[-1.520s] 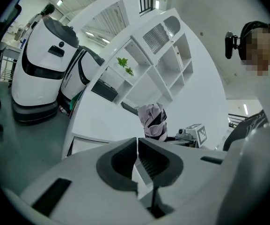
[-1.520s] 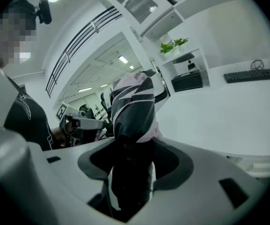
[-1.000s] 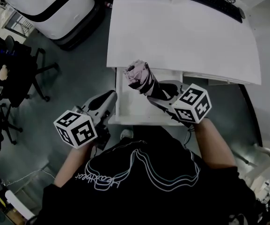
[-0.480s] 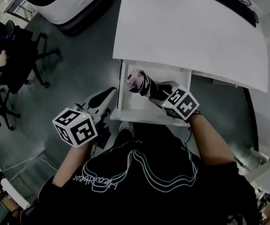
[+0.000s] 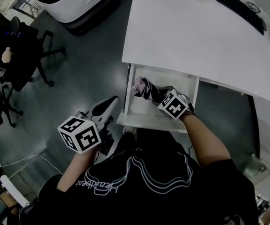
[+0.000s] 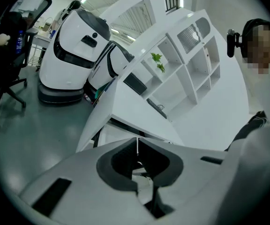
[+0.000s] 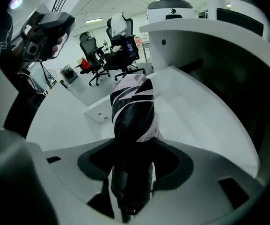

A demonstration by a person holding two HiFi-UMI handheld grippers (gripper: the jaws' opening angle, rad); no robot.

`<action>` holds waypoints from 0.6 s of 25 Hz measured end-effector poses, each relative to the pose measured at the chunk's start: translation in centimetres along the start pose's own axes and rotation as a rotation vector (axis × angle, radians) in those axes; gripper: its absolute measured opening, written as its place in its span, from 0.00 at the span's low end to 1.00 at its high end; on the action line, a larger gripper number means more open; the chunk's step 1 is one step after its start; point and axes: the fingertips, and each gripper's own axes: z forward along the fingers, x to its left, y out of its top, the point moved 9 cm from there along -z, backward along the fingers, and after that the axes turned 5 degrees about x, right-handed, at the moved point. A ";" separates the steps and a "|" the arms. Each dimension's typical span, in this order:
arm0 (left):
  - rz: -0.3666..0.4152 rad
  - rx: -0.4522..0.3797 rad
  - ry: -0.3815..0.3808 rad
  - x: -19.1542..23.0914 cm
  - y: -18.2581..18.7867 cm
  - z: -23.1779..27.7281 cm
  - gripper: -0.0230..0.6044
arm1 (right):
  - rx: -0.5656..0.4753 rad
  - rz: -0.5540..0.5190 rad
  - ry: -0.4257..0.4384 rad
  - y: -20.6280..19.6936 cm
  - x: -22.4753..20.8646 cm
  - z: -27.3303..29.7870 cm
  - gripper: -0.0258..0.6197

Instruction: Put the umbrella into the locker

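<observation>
Our left arm (image 5: 76, 165) is bent, and it holds our left gripper (image 5: 107, 105) low by our left side. That gripper points forward and a little down. Its jaws are pressed together with nothing in them. Our right arm (image 5: 205, 142) reaches out in front of us. Our right gripper (image 5: 157, 94) points steeply down. Its jaws squeeze the umbrella (image 5: 140, 86) from both sides, and most of it sticks out past the tips.

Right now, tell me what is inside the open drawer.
Only the folded umbrella, gripped by the right tool; the drawer is otherwise bare white. The floor beneath umbrella and tool is covered.
</observation>
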 end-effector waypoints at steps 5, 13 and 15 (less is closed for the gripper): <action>-0.018 0.001 0.021 0.8 -0.4 -0.7 0.06 | 0.072 -0.047 -0.056 -0.1 -0.9 2.1 0.39; -0.026 0.002 0.033 1.4 -0.2 -0.6 0.06 | 0.124 -0.121 -0.122 -1.1 -2.2 4.2 0.40; -0.024 0.004 0.031 1.4 -0.2 -0.4 0.06 | 0.123 -0.111 -0.116 -1.3 -2.4 4.5 0.40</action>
